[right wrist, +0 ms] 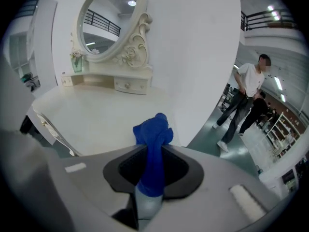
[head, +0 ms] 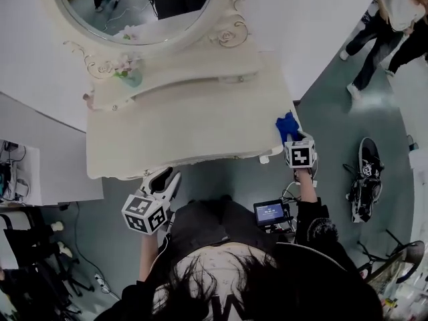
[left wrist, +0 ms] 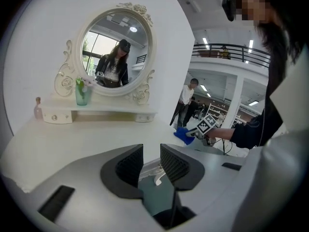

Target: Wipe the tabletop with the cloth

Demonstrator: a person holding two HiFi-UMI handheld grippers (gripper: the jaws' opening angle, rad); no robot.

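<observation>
The white dressing tabletop (head: 187, 129) lies in front of me. A blue cloth (head: 287, 124) rests bunched at its right edge, with my right gripper (head: 293, 139) shut on it. In the right gripper view the cloth (right wrist: 153, 132) stands up between the jaws of that gripper (right wrist: 152, 166), over the tabletop (right wrist: 96, 115). My left gripper (head: 164, 178) hangs just off the table's front edge, low and to the left. In the left gripper view its jaws (left wrist: 151, 161) stand a little apart with nothing between them, and the cloth (left wrist: 183, 134) shows far right.
An oval mirror (head: 137, 9) rises behind a raised drawer shelf (head: 187, 69) that carries a green vase of flowers (head: 128, 74) and a small pink bottle (left wrist: 38, 108). People (head: 391, 25) stand on the floor at the right, by a black vehicle (head: 364, 179).
</observation>
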